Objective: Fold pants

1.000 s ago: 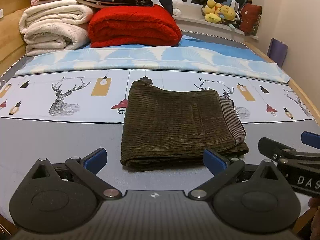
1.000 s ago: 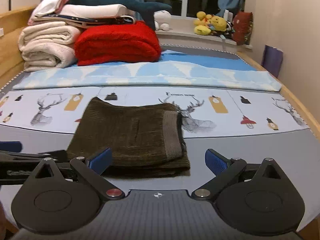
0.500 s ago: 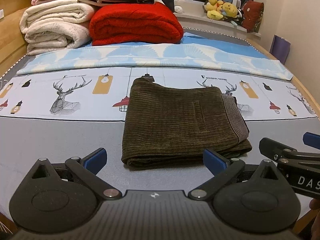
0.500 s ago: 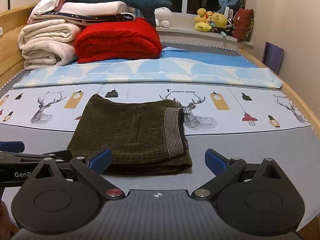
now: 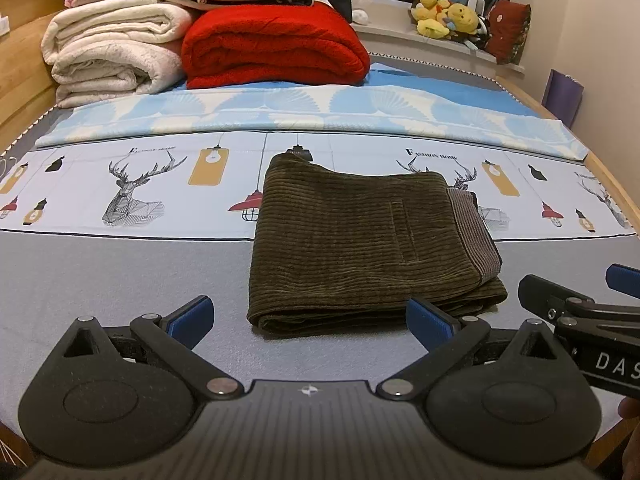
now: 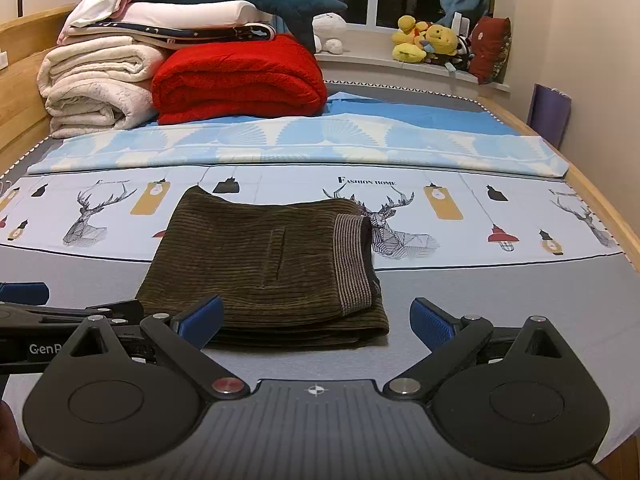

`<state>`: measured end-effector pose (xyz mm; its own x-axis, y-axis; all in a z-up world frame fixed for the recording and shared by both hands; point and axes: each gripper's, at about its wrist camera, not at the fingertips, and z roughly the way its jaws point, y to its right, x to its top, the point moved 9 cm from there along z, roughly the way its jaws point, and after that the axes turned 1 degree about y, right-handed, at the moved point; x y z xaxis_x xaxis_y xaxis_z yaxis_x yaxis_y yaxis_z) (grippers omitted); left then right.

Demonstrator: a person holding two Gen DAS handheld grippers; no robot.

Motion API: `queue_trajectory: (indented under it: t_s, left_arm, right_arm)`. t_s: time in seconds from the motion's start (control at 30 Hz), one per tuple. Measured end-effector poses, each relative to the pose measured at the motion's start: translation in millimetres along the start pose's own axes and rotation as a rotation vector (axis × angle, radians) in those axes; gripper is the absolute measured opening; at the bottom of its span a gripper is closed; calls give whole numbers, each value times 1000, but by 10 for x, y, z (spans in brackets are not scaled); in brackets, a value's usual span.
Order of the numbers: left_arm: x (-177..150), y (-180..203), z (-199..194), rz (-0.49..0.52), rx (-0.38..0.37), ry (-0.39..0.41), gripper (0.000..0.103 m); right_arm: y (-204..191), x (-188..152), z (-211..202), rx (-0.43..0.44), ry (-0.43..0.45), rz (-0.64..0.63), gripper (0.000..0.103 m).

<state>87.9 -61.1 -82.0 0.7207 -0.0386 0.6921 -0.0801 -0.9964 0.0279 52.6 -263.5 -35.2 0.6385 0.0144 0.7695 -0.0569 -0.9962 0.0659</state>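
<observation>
Wide bed (image 5: 100,272) with grey and pale deer-print sheet underneath everything. At far end, stacked cream blankets (image 5: 112,52) beside folded red fleece blanket (image 5: 276,44). On grey strip and print border, folded dark olive corduroy pants (image 5: 360,248) lying flat in a compact rectangle, striped waistband (image 5: 472,232) toward the right. Left tongs (image 5: 310,316) spread wide, empty, low over the bed just short of the pants' near fold, blue pads either side of it. Right tongs (image 6: 316,320) likewise wide apart, gripping nothing, near edge of pants between the pads, not touching.
</observation>
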Motion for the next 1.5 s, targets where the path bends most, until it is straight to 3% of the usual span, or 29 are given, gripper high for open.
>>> queue_trajectory:
  t_s: [1.5]
  left_arm:
    - [-22,-22,-2,2,5,2,102]
  right_arm:
    - [-26,-44,38,7,-8,0,99]
